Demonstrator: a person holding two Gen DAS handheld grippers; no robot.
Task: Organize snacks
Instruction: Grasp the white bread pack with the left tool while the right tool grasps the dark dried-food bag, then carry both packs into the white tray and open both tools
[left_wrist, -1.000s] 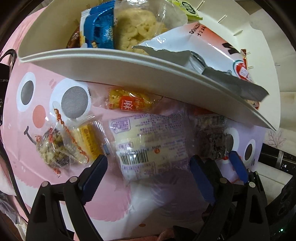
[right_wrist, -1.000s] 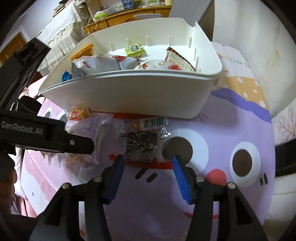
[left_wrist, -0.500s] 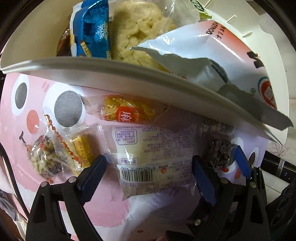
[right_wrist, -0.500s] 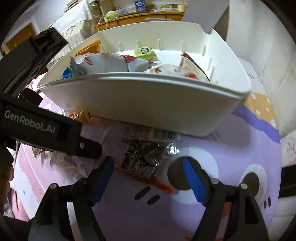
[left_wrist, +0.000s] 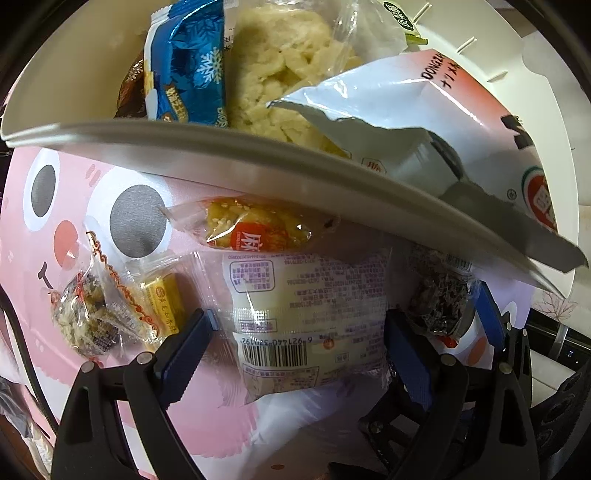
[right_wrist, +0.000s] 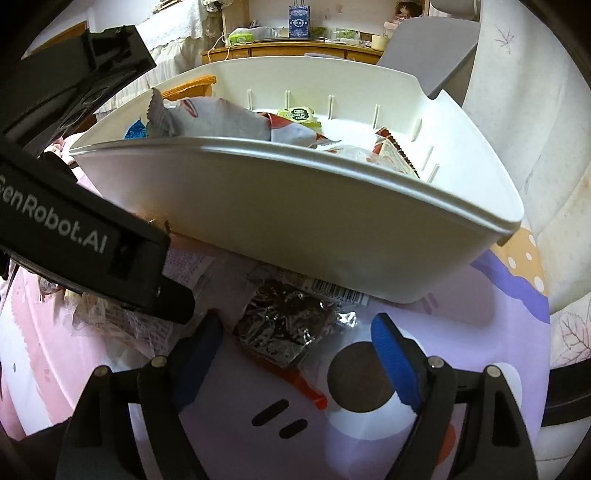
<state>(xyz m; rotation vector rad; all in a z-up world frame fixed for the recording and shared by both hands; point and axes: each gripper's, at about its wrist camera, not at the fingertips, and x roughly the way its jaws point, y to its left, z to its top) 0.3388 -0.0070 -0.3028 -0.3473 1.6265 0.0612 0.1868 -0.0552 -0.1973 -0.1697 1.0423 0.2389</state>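
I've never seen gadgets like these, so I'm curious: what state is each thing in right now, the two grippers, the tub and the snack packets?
Left gripper: open, straddling the barcoded packet.
Right gripper: open, around the dark packet.
Barcoded packet: sealed, flat on the cloth.
Dark packet: sealed, beside the tub.
White tub: upright, partly filled.
White-and-pink bag: torn open, in the tub.

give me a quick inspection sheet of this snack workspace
surface: pink and purple cartoon cloth.
job's things: white bin partly filled; pale bun packet, orange snack, dark seaweed packet and two small packets lie outside it.
clutter: nothing seen.
grippers: left hand-held gripper open around the bun packet; right hand-held gripper open near the seaweed packet.
cables: black cord at the left edge.
surroundings: wooden dresser behind.
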